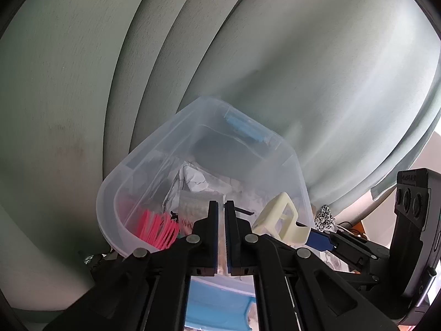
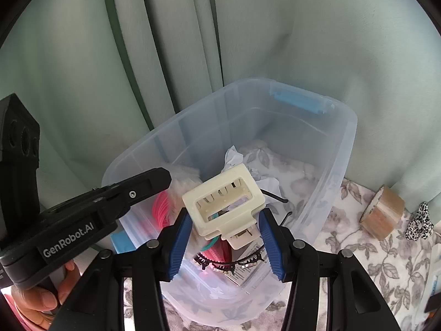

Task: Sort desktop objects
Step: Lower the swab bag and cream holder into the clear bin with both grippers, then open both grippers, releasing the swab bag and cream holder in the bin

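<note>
A cream, ribbed plastic frame (image 2: 227, 202) is held between the blue pads of the half-spread right gripper (image 2: 224, 234), above a translucent, round-cornered plastic bin (image 2: 340, 149). The left gripper (image 1: 222, 215) is seen fully closed on the bin's near rim. Only the right wrist view shows a glossy tape roll (image 2: 381, 212) on the floral cloth (image 2: 358, 248).

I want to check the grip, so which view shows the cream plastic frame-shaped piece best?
The right wrist view: the cream plastic frame-shaped piece sits centred, its slotted face visible, held over the clear plastic bin by the right hand-held gripper. The left wrist view shows it only obliquely, at the bin's edge.
</note>
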`<action>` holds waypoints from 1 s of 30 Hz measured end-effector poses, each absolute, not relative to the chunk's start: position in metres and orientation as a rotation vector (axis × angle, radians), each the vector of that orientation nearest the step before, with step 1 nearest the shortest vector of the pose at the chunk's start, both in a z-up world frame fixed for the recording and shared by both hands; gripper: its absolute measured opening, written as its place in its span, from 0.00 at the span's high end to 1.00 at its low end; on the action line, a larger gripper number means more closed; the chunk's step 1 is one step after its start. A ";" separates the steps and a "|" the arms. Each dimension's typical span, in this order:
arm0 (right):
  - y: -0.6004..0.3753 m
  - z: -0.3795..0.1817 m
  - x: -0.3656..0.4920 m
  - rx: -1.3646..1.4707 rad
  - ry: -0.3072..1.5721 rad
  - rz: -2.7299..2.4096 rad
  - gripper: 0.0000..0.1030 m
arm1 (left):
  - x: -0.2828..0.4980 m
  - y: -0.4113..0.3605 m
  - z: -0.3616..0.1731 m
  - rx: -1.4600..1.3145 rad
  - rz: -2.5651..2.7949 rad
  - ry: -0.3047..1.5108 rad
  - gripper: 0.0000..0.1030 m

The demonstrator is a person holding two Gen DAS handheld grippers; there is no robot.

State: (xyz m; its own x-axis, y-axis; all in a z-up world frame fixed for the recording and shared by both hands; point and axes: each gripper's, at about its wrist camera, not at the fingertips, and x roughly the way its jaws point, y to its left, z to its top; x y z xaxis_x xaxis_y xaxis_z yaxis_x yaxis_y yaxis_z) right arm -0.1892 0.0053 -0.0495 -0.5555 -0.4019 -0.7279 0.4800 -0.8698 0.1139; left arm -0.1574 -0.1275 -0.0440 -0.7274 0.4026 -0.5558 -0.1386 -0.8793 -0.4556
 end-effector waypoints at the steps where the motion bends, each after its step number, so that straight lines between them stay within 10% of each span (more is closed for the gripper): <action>1: 0.005 -0.049 -0.189 1.088 0.134 -2.397 0.47 | -0.157 -0.128 -0.043 -0.968 2.610 -0.564 0.97; 7: 0.004 -0.049 -0.189 1.094 0.120 -2.400 0.47 | -0.152 -0.130 -0.040 -0.967 2.615 -0.566 0.94; 10: 0.003 -0.048 -0.188 1.088 0.119 -2.404 0.43 | -0.150 -0.130 -0.039 -0.967 2.618 -0.577 0.73; 30: 0.023 -0.029 -0.171 1.037 0.082 -2.452 0.41 | -0.129 -0.117 -0.015 -0.914 2.612 -0.554 0.72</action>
